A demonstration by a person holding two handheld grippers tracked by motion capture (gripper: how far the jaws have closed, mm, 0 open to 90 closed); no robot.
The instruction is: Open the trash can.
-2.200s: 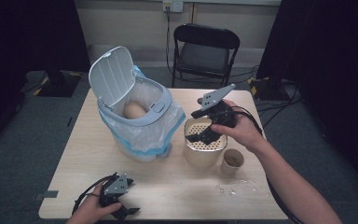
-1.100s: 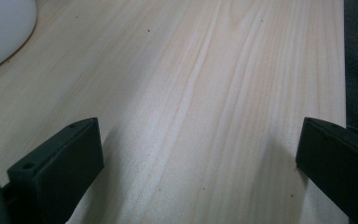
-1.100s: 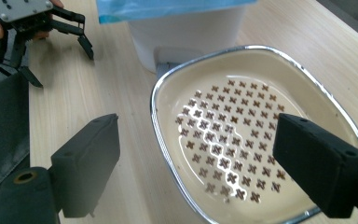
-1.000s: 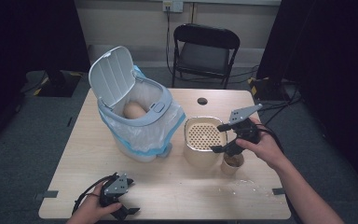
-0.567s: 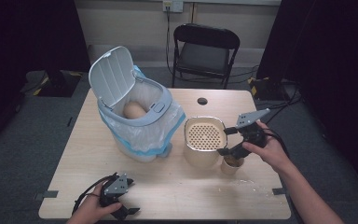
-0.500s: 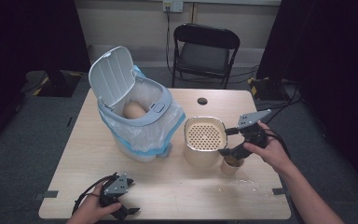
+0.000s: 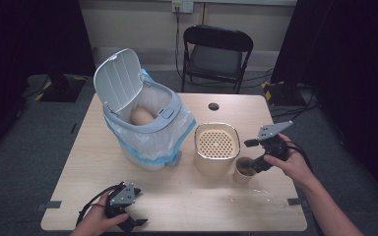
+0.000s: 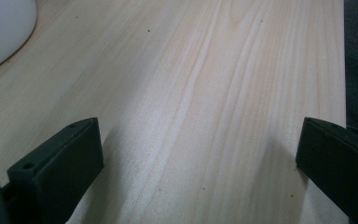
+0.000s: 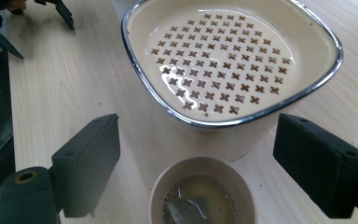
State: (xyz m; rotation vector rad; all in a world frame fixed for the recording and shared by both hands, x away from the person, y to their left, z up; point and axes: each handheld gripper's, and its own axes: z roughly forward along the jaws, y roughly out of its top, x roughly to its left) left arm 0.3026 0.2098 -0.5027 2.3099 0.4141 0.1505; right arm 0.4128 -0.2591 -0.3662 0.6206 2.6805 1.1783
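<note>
Both grippers are black handheld units. Right gripper (image 7: 255, 154): grey three-cornered plate (image 7: 272, 131) on top, small dark holes near its corners, black cable (image 7: 301, 153) looping off the back. Left gripper (image 7: 134, 222): grey plate (image 7: 123, 194) with dark screw dots, black cable (image 7: 89, 209) curling beside the hand. Jaws are matte black rectangular blocks with squared edges; left fingers (image 8: 60, 161) show one small round screw hole on the top face, right fingers (image 9: 91, 158) the same, plus a brass-coloured insert lower on the body. Forearms bare, no sleeves or gloves in view
</note>
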